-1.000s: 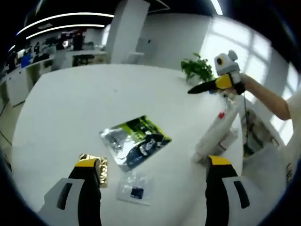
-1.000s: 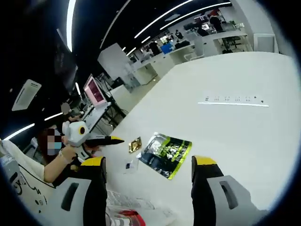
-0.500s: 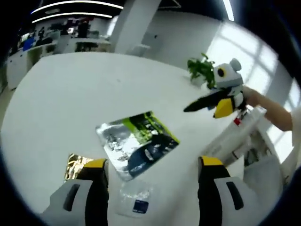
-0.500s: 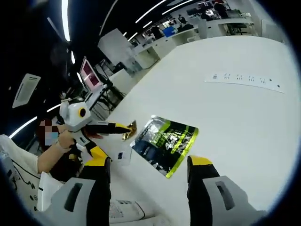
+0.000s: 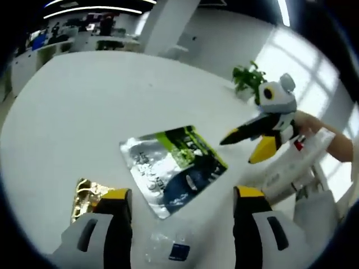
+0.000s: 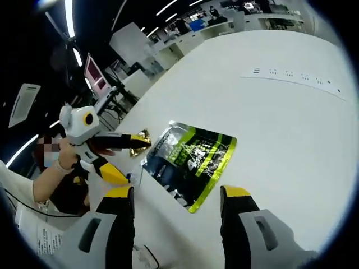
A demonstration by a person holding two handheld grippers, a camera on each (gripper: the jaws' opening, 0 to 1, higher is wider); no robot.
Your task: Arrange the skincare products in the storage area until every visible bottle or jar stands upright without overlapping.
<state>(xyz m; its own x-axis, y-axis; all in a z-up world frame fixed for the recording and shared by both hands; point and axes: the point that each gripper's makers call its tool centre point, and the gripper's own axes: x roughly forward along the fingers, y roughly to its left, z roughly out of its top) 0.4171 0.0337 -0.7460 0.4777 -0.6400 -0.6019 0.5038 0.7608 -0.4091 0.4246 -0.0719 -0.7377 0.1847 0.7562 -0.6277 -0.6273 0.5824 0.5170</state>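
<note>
left gripper view looks down over a round white tabletop point(image 5: 84, 106) where a flat foil pouch printed silver, green and dark blue point(image 5: 171, 168) lies face up; take that pouch as the landmark. just beside its lower left corner lies a crinkled gold foil sachet point(image 5: 87, 193), and near its lower edge a small clear sachet with a blue square label point(image 5: 168, 249). to the pouch's right, well apart from it, a tall white tube-like bottle point(image 5: 294, 162) lies tipped over near the tabletop edge. the left tongs point(image 5: 182, 213) hang released above the pouch's lower edge, jaws spread with nothing between them. the right tongs point(image 6: 176, 210) are likewise released over the pouch point(image 6: 190, 159), empty.

the pouch looks light, limp and slick, so it would likely sag or slide if nipped at a corner; a pinch on its stiffer sealed edge seems safest. the white bottle looks rigid and smooth, best gripped around mid-body to stand it up.
</note>
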